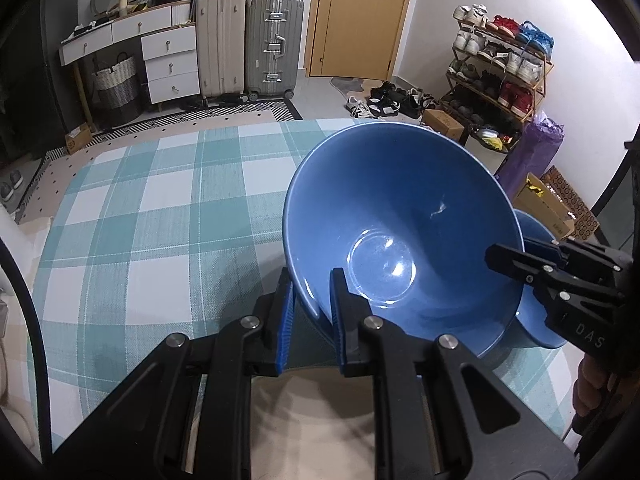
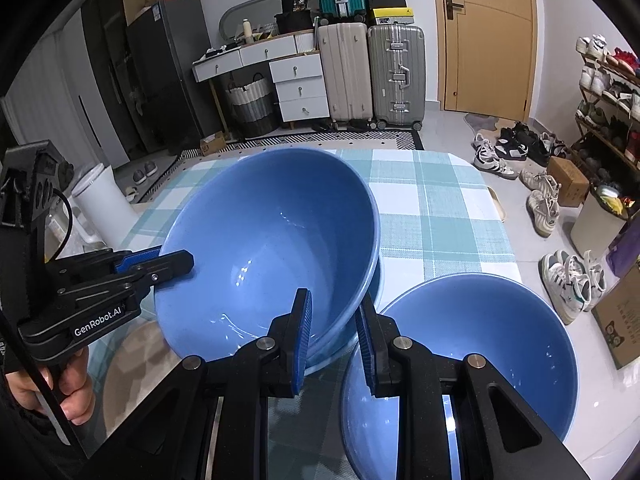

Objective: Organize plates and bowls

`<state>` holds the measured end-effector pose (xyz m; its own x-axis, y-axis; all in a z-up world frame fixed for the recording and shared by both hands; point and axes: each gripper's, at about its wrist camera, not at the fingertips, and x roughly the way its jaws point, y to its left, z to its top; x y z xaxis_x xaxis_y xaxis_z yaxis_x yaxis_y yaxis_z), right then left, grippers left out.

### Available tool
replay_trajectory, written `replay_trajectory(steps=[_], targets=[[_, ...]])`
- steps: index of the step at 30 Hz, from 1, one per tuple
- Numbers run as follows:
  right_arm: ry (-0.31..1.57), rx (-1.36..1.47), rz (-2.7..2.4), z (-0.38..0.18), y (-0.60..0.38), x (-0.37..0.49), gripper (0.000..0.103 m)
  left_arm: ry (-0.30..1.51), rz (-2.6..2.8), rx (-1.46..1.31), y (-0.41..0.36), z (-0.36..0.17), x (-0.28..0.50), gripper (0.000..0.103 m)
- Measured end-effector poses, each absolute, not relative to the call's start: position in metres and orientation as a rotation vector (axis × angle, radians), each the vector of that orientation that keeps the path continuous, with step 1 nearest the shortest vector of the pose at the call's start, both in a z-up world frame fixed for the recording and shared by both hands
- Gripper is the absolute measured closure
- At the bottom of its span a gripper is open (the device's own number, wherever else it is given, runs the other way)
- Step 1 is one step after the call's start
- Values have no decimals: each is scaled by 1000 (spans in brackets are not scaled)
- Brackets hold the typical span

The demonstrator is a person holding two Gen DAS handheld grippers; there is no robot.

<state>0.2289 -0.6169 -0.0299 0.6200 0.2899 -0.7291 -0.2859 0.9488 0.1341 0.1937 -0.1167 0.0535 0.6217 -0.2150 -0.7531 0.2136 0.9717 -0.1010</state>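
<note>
Left wrist view: left gripper (image 1: 312, 300) clamps the near rim of the large blue bowl (image 1: 400, 232); right gripper (image 1: 516, 256) pinches its right rim. The second bowl (image 1: 540, 320) is mostly hidden behind it. Right wrist view shows more: the second bowl (image 2: 480, 344) sits upright, mouth up, near the checked tablecloth's (image 2: 432, 208) right edge. The large bowl (image 2: 272, 248) is tilted, mouth toward the cameras, touching its neighbour. A hand (image 2: 72, 384) grips the left handle.

A teal-and-white checked tablecloth (image 1: 160, 208) covers the table; two hard-shell suitcases (image 2: 372, 72) stand beside a wooden door (image 2: 488, 36).
</note>
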Motion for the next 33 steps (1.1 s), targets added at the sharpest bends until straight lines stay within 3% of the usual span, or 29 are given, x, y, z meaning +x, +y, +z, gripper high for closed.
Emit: replay_trajectory(steps=[33], targets=[[841, -113, 296, -48, -606, 231, 78, 895, -229, 28, -120, 26, 200, 86]])
